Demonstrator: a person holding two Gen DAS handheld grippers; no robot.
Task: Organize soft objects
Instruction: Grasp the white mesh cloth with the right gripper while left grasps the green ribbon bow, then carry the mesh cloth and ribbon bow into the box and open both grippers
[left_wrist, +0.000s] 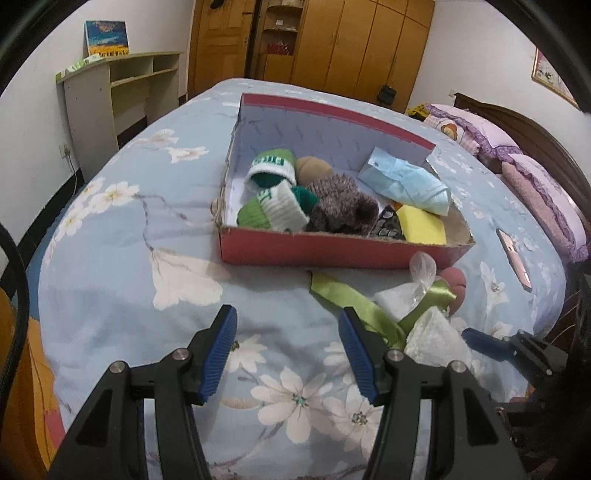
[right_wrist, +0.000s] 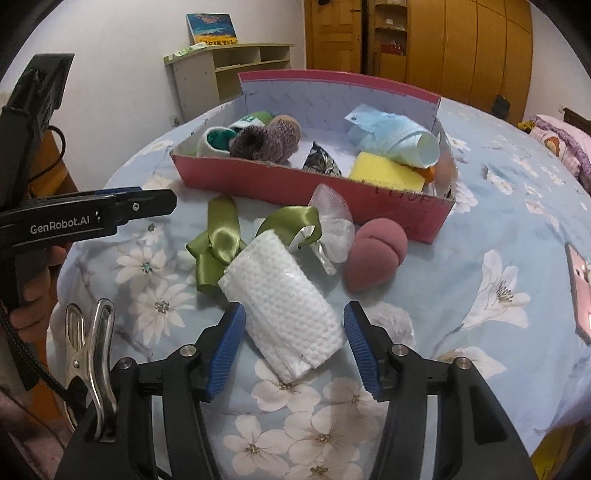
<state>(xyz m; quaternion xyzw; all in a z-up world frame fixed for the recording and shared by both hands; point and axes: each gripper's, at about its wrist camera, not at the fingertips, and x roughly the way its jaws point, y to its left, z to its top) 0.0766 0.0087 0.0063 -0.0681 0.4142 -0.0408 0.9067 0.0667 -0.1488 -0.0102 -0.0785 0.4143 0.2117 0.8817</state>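
Note:
A red cardboard box (left_wrist: 325, 251) (right_wrist: 280, 184) sits on the bed and holds green-white socks (left_wrist: 273, 206), a brown fuzzy sock (left_wrist: 343, 201), a blue face mask (left_wrist: 406, 181) and a yellow sponge (left_wrist: 421, 223). In front of it lie a green satin ribbon (right_wrist: 218, 243), a white rolled cloth (right_wrist: 284, 310), a clear plastic bag (right_wrist: 332, 221) and a pink makeup sponge (right_wrist: 373, 254). My right gripper (right_wrist: 294, 314) is open with the white cloth between its fingers. My left gripper (left_wrist: 288, 321) is open and empty over the bedspread, left of the ribbon.
The bed has a blue floral cover (left_wrist: 147, 221). A pink phone (left_wrist: 513, 258) lies to the right of the box. Purple pillows (left_wrist: 517, 166) are at the far right. A pale shelf unit (left_wrist: 118, 96) and wooden wardrobes (left_wrist: 351, 44) stand behind the bed.

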